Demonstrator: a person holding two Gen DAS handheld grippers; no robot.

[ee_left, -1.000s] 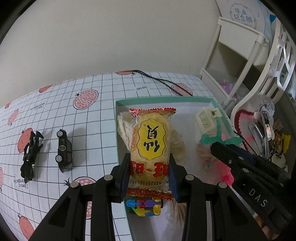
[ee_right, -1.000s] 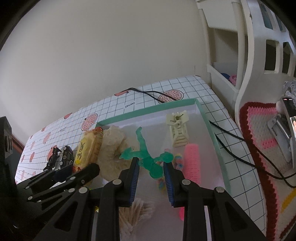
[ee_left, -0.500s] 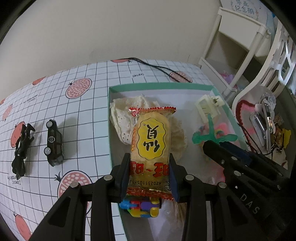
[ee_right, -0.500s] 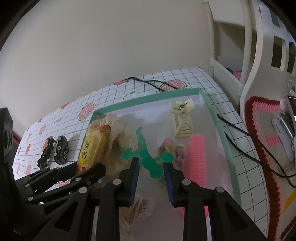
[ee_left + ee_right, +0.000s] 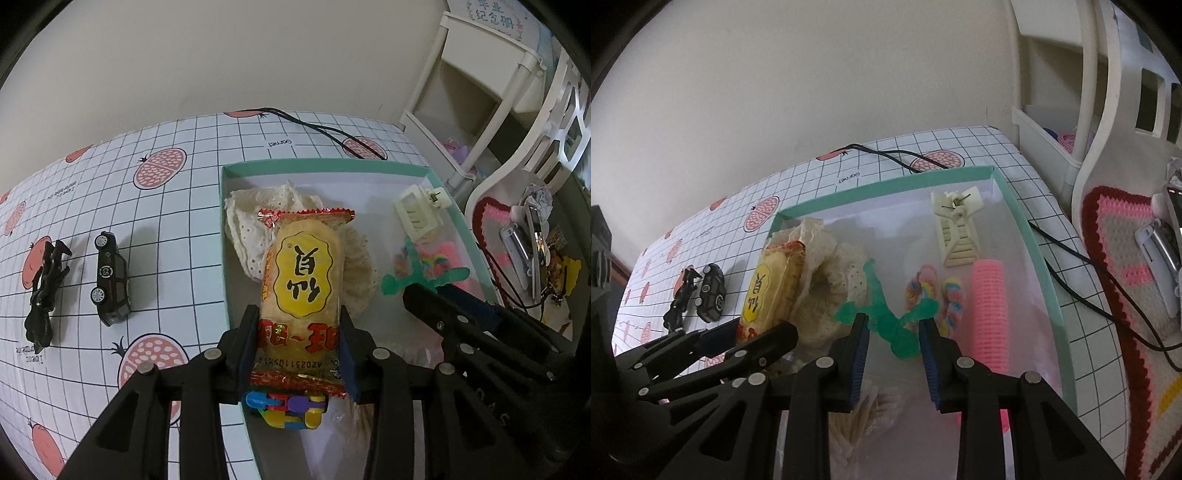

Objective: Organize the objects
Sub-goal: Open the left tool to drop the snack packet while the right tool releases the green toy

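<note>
The left gripper [image 5: 298, 336] holds the snack packet [image 5: 303, 280] by its lower part, with its two pads pressed on the packet's sides, above the left side of the teal tray [image 5: 325, 164]. The grip is only on the near end of the packet, so the long free end could swing or slip out if the hand turns fast. The wrapper looks smooth, and this probably makes slipping easier. If the packet is released here, it would fall on the lace cloth [image 5: 258, 218] and the colourful block toy [image 5: 284, 404], not on a flat place.

The right gripper [image 5: 894, 334] has its jaws moderately apart, on both sides of the green toy figure [image 5: 882, 314]. It is hard to tell if the pads already touch the figure; they seem not to clamp it. The figure is thin and flexible-looking, so a closing grip may catch only one limb.

Both grippers point forward and down into the tray, close beside each other, and they could collide. The black toy car [image 5: 110, 275] and the black clip [image 5: 46, 291] lie outside on the checked tablecloth [image 5: 177, 229].
</note>
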